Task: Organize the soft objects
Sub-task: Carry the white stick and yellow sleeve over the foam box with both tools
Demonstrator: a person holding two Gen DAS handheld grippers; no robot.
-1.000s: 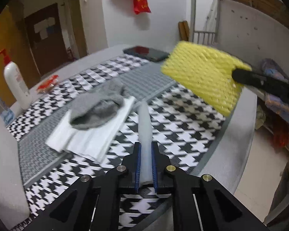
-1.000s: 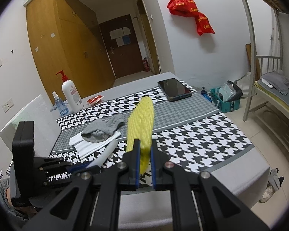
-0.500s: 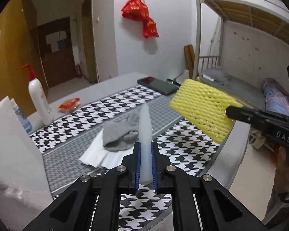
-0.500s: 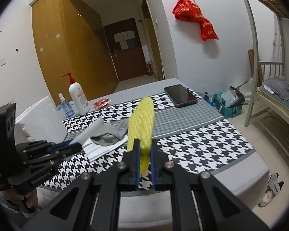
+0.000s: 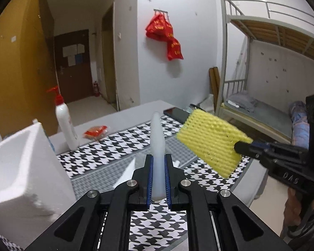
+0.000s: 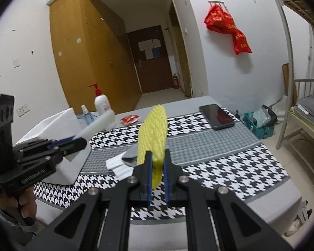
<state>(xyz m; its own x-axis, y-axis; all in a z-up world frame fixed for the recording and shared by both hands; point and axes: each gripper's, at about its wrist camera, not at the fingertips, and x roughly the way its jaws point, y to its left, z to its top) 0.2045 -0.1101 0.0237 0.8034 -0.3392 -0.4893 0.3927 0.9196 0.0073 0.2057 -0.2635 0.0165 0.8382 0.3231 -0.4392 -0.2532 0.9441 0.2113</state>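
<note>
My left gripper (image 5: 158, 164) is shut on a thin white foam sheet (image 5: 157, 138), held edge-on above the table. The same white foam sheet (image 6: 98, 124) sticks out of the left gripper (image 6: 79, 140) in the right wrist view. My right gripper (image 6: 157, 156) is shut on a yellow foam net (image 6: 152, 133), seen flat as the yellow foam net (image 5: 211, 142) in the left wrist view with the right gripper (image 5: 242, 145) at its edge. A grey sock (image 6: 130, 153) lies on a white folded cloth (image 6: 117, 165) on the table.
A white foam box (image 5: 21, 163) stands open at the table's left end, also the white foam box (image 6: 56, 129). A pump bottle (image 5: 64, 121), a small spray bottle (image 6: 84, 115), a red packet (image 5: 95, 132) and a phone (image 6: 216, 116) lie on the houndstooth tablecloth (image 6: 230, 165). A bunk bed (image 5: 272, 62) stands at right.
Both grippers have risen with their foam pieces. The left one swung leftward, bringing the white foam box into view. The sock and cloth now sit low behind the fingers.
</note>
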